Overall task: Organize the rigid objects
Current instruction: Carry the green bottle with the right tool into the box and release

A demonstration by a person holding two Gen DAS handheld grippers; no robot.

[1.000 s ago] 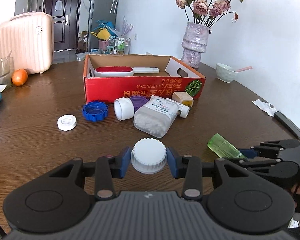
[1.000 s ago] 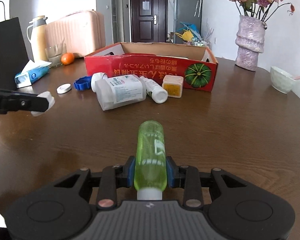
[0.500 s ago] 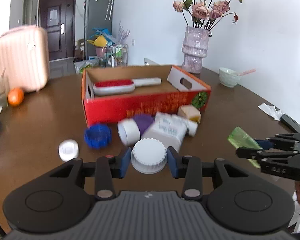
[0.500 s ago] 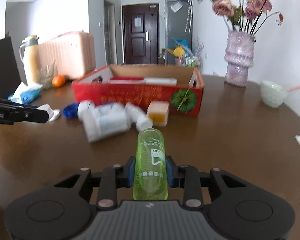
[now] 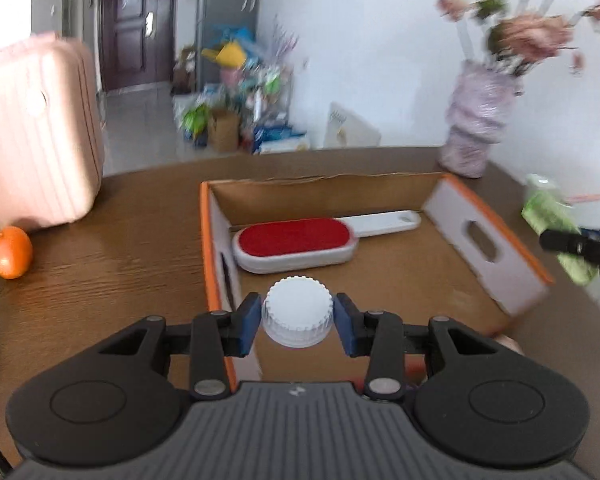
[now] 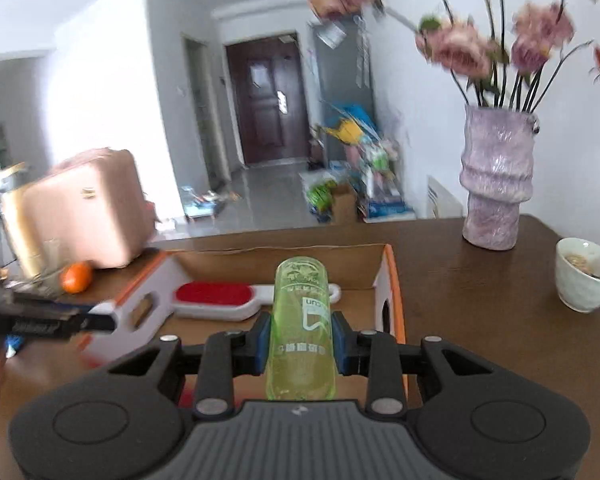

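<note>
My left gripper (image 5: 297, 322) is shut on a white ribbed cap (image 5: 297, 316), held in the air over the near left part of the open cardboard box (image 5: 488, 240). A red and white lint brush (image 5: 296, 244) lies inside the box near its far left side. My right gripper (image 6: 302, 344) is shut on a green transparent bottle (image 6: 302, 320), held above the box's right part (image 6: 392, 280), bottle pointing away from me. In the left wrist view the green bottle (image 5: 548, 216) and right gripper show at the right edge. The left gripper's fingers (image 6: 60, 320) reach in from the left in the right wrist view.
A pink suitcase (image 5: 32, 132) and an orange (image 5: 10, 252) sit left of the box on the brown table (image 5: 100, 240). A lilac vase of roses (image 6: 496, 184) and a white cup (image 6: 584, 280) stand at the right. The loose bottles and caps in front of the box are out of view.
Both grippers have risen and travelled forward from the table in front of the box to above its open top, each keeping hold of its object. The loose items have dropped out of view.
</note>
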